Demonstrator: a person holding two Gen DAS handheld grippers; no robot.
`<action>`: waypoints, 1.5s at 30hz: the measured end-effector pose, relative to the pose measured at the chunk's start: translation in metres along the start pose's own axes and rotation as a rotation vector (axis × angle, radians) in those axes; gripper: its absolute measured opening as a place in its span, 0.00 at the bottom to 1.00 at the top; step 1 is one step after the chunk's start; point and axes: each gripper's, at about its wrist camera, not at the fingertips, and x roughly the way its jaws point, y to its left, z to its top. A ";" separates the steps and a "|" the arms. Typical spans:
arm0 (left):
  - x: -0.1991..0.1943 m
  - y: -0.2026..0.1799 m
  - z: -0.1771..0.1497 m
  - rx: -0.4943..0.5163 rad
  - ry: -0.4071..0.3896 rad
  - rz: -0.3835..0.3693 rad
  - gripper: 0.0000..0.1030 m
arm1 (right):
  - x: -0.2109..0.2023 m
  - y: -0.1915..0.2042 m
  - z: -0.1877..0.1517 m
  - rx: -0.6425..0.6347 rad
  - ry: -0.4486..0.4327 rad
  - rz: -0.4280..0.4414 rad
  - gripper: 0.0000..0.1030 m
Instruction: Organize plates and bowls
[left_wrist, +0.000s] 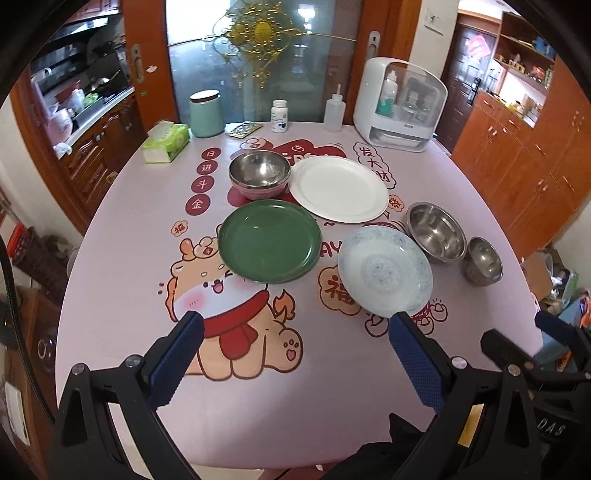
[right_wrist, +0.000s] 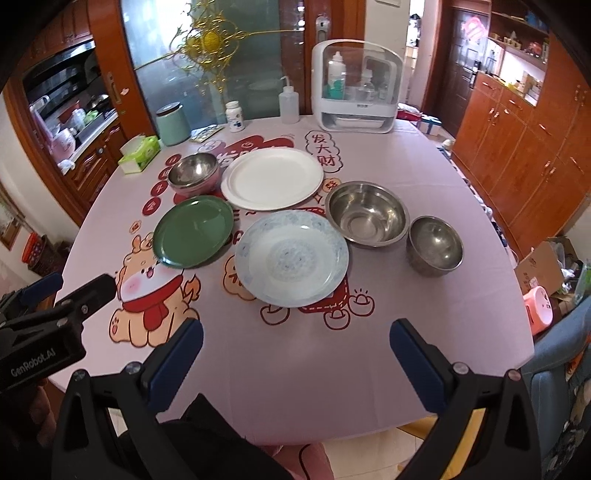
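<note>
- Both fisheye views bend the room's edges and darken the corners, so the kitchen counter and wooden cabinets behind the table (left_wrist: 122, 258) are hard to read.
- The pink tablecloth's cartoon print and red characters are partly covered by the dishes.
- Only the rim and part of the wall of the pink bowl (left_wrist: 258, 190) show; a steel bowl (left_wrist: 259, 168) sits nested inside it, at the far left of the dishes.
- The bottles inside the white lidded cabinet (right_wrist: 356, 88) at the table's far edge are blurred behind its clear door.
- The white plate (right_wrist: 273, 177) lies just right of the nested bowls, its edge very near them.
- The green plate (left_wrist: 269, 240) lies nearer, in front of the nested bowls.
- The pale blue patterned plate (right_wrist: 291, 258) lies right of the green plate, apart from it.
- The large steel bowl (right_wrist: 367, 214) stands just beyond the patterned plate's right side, and the small steel bowl (right_wrist: 435, 245) stands beside it further right.
- The left gripper (left_wrist: 295, 332) hovers above the near table edge, fingers spread wide with nothing between them.
- The right gripper (right_wrist: 295, 339) hovers level with it on the right, fingers equally wide apart, holding nothing.
- Each gripper appears at the edge of the other's view, cut off by the frame.
- The person's hands are hidden behind the gripper bodies; only dark clothing shows at the bottom.
</note>
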 end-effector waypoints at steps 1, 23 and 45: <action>0.001 0.001 0.002 0.010 0.000 0.000 0.97 | 0.000 0.000 0.003 0.011 -0.005 -0.003 0.99; 0.049 -0.007 0.114 0.109 -0.023 0.071 0.97 | 0.038 -0.038 0.107 0.104 -0.088 0.101 0.99; 0.201 -0.042 0.241 0.232 0.027 0.155 0.97 | 0.180 -0.101 0.223 0.130 -0.053 0.185 0.98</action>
